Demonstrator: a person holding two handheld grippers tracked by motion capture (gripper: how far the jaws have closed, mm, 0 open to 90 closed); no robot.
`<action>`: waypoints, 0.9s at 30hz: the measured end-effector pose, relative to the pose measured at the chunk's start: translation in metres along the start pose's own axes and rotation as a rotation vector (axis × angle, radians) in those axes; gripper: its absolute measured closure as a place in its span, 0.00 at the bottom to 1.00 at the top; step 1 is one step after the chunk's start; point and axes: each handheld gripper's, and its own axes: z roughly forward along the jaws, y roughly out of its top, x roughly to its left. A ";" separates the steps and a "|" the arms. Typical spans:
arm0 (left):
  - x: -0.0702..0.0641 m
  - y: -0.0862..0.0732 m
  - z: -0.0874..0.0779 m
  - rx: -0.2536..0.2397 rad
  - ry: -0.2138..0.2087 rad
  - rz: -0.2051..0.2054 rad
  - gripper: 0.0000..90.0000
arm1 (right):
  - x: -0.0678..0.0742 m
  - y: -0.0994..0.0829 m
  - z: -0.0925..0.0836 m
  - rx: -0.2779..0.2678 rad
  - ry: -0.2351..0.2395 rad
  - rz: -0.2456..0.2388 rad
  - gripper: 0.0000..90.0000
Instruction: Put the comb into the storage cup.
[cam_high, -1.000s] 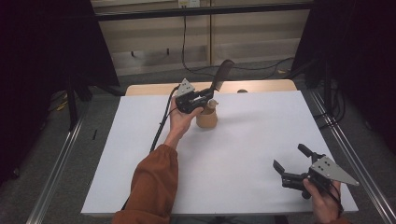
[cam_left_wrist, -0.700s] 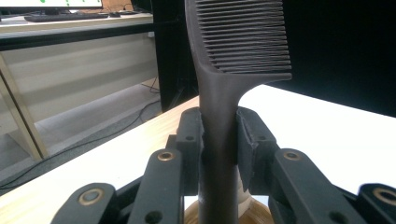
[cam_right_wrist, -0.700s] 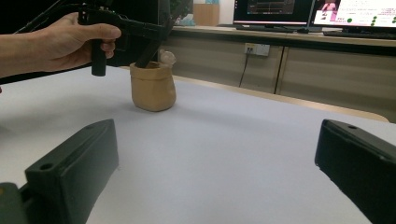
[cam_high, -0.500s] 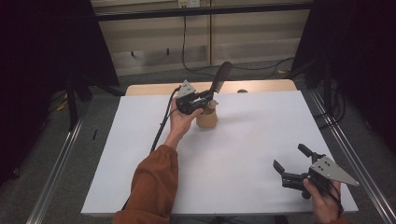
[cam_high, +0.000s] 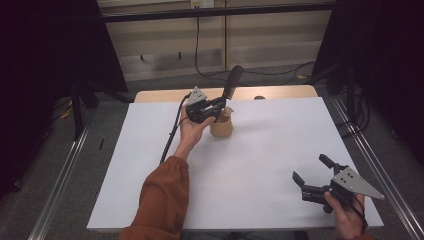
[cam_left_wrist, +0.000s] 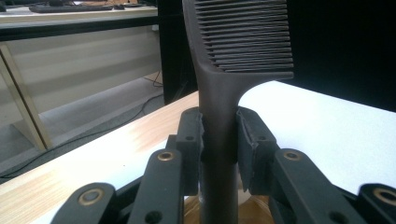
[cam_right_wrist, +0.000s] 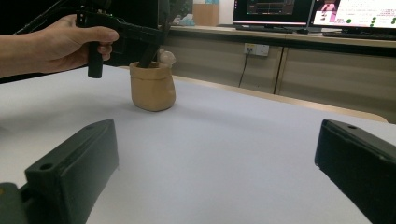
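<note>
high view: left gripper (cam_high: 216, 106) at the far tabletop (cam_high: 260, 150), jaws clamped on a black comb (cam_high: 232, 83), long axis upright-tilted, handle down in the tan pot (cam_high: 221, 127); right gripper (cam_high: 311, 174) well apart; left gripper view: comb (cam_left_wrist: 219, 121) pinched at its handle; right gripper view: jaws apart, pot (cam_right_wrist: 152, 86) ahead-left.

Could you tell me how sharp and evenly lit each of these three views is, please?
High view: white table sheet evenly lit, surroundings dark. Left gripper view: comb sharp, near jaws soft. Right gripper view: tan pot crisp, its own jaws blurred, monitors glaring brightly behind.
</note>
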 end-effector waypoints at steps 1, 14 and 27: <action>0.000 0.000 0.000 0.002 -0.003 0.001 0.81 | 0.000 0.000 0.000 0.001 0.000 0.000 0.00; -0.004 -0.001 0.001 0.035 -0.027 0.017 0.81 | 0.000 0.000 0.000 0.000 0.001 0.000 0.00; -0.003 -0.007 -0.006 0.064 -0.015 0.024 0.81 | 0.001 0.000 0.000 -0.002 0.003 -0.002 0.00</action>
